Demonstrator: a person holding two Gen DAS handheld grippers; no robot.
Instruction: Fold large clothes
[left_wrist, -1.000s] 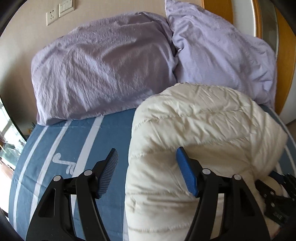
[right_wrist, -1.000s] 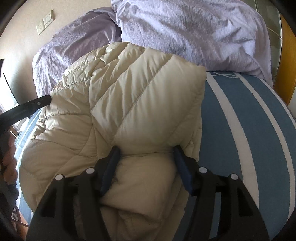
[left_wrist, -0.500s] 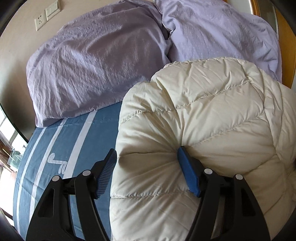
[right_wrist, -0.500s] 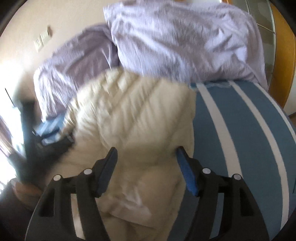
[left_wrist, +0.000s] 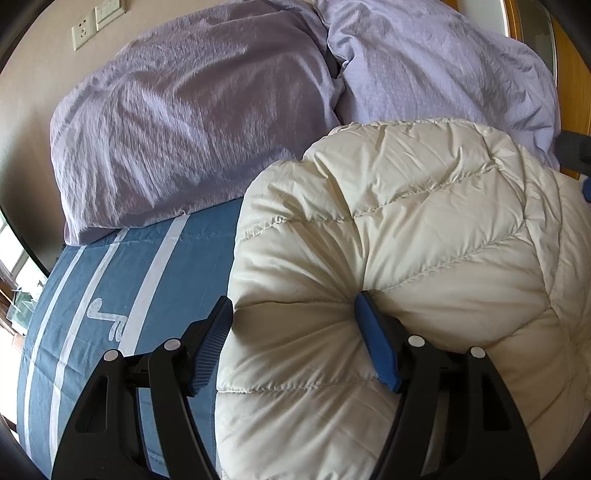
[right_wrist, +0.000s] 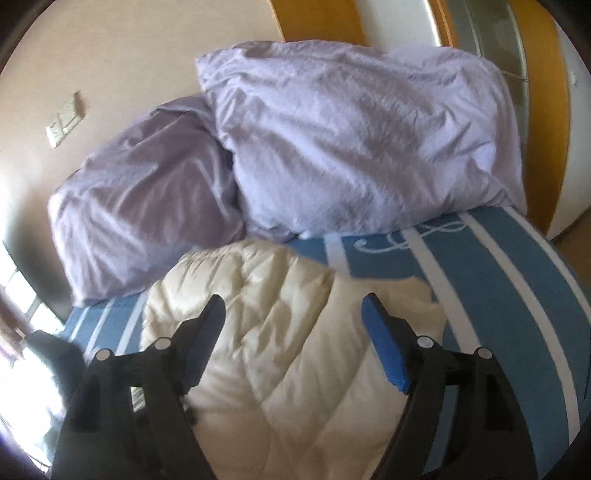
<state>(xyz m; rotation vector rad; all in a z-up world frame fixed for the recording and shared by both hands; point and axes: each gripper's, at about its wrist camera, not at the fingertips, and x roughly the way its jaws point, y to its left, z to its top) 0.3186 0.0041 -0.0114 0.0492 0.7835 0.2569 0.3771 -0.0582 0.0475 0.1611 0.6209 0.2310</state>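
Left wrist view shows the left gripper (left_wrist: 293, 315) clamped on a bunched fold of the cream puffer jacket (left_wrist: 406, 236), near two lilac pillows (left_wrist: 192, 122). Over the striped blue bedsheet (right_wrist: 491, 295), the right gripper (right_wrist: 293, 314) hangs above the jacket, jaws opening and empty.

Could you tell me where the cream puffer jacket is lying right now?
In both wrist views the puffer jacket lies on the blue striped bedspread, just below the two lilac pillows.

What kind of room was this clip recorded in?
Most likely a bedroom. A bed with a blue, white-striped sheet fills both views, two lilac crumpled pillows lean against the beige wall, and a wall socket and switch plate sit above them. A cream quilted puffer jacket lies on the bed.
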